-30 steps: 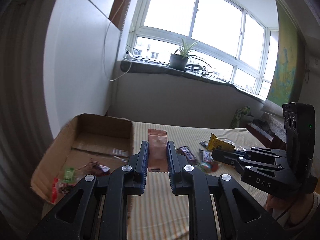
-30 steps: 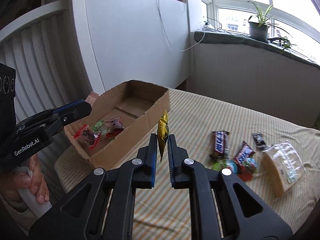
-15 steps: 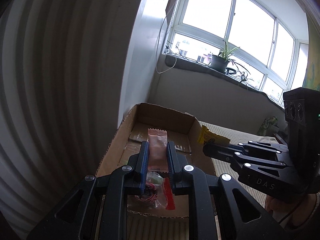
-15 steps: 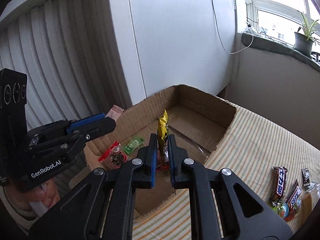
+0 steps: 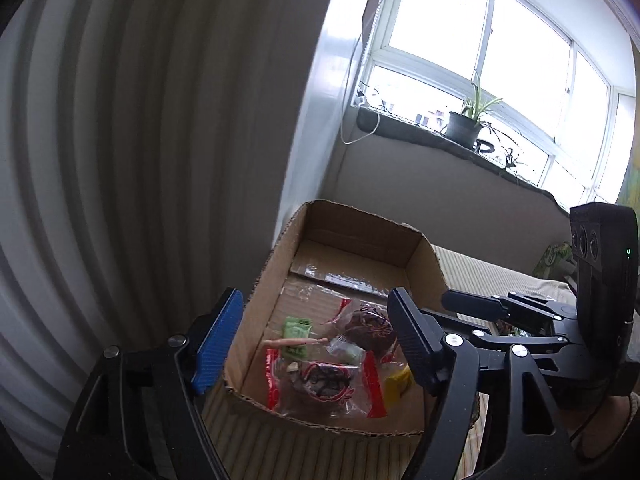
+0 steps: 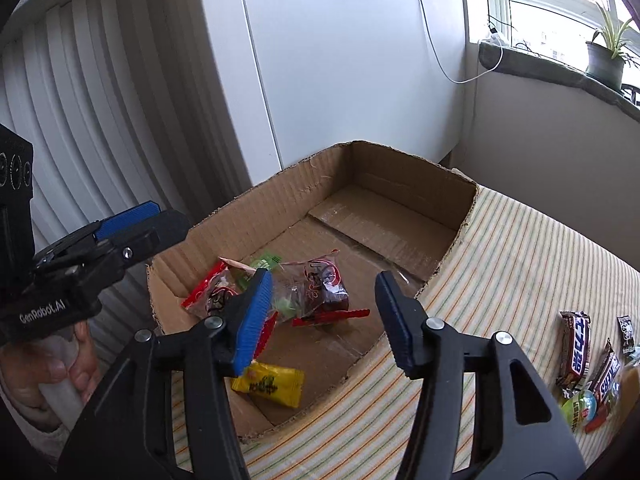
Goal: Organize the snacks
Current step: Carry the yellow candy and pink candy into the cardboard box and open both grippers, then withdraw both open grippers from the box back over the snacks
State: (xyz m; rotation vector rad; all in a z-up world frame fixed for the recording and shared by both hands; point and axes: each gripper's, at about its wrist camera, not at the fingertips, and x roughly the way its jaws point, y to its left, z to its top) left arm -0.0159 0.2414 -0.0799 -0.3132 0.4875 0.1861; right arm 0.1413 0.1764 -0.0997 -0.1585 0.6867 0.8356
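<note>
An open cardboard box (image 5: 360, 224) (image 6: 404, 168) stands on the striped table. In it lie several snacks: clear packets with red ends (image 5: 324, 380) (image 6: 316, 284), a green candy (image 5: 296, 326), a yellow packet (image 6: 270, 382) (image 5: 396, 382) and an orange-pink packet (image 5: 296, 342) seen edge-on. My left gripper (image 5: 312, 340) is open and empty over the box's near left end. My right gripper (image 6: 324, 312) is open and empty over the box, just above the yellow packet. Each gripper shows in the other's view (image 5: 500, 308) (image 6: 132, 232).
More snacks lie on the striped cloth at the right: chocolate bars (image 6: 576, 348), a small dark packet (image 6: 626, 330) and round candies (image 6: 580, 408). A white wall and ribbed radiator (image 6: 100, 120) stand close behind the box. A windowsill with a potted plant (image 5: 464, 128) is at the back.
Both grippers have opened over the box. The orange-pink packet has left my left gripper and the yellow packet my right; both now lie in the box.
</note>
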